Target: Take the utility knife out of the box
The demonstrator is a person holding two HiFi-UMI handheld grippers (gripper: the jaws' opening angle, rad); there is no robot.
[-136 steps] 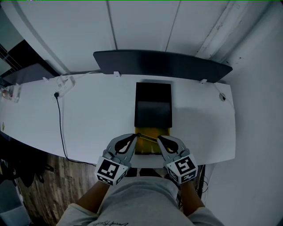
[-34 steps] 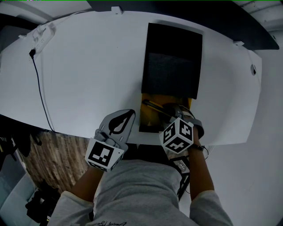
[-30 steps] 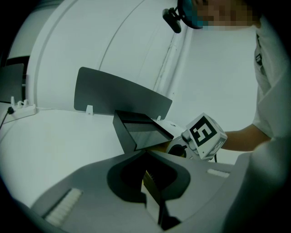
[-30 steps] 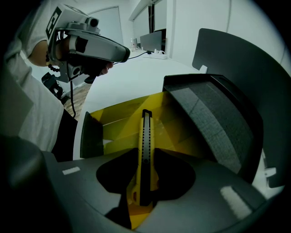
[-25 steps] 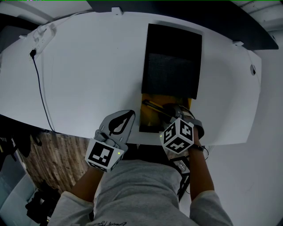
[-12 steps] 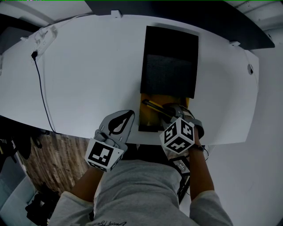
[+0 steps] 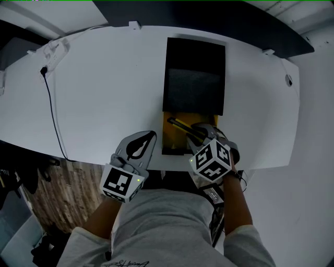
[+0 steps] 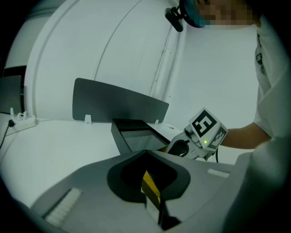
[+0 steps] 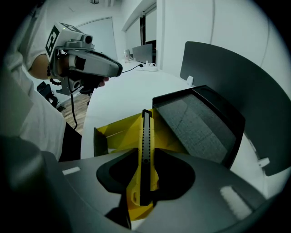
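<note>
White desk [image 7: 104, 78] (dark divider [image 7: 209, 11] behind), wood floor [image 7: 65, 195].

Head view: knife [image 7: 178, 124] back end hidden under right claw [image 7: 194, 134], claw tips masked by its cube. Box [image 7: 175, 141] far part sits under black cover [image 7: 194, 73]. Desk [image 7: 104, 94] cut off at left edge. Cable [image 7: 51, 112] end lost below desk edge.

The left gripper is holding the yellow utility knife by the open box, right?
No, it is the right gripper that holds the yellow utility knife by the open box. The right gripper view shows the knife clamped between its jaws.
</note>
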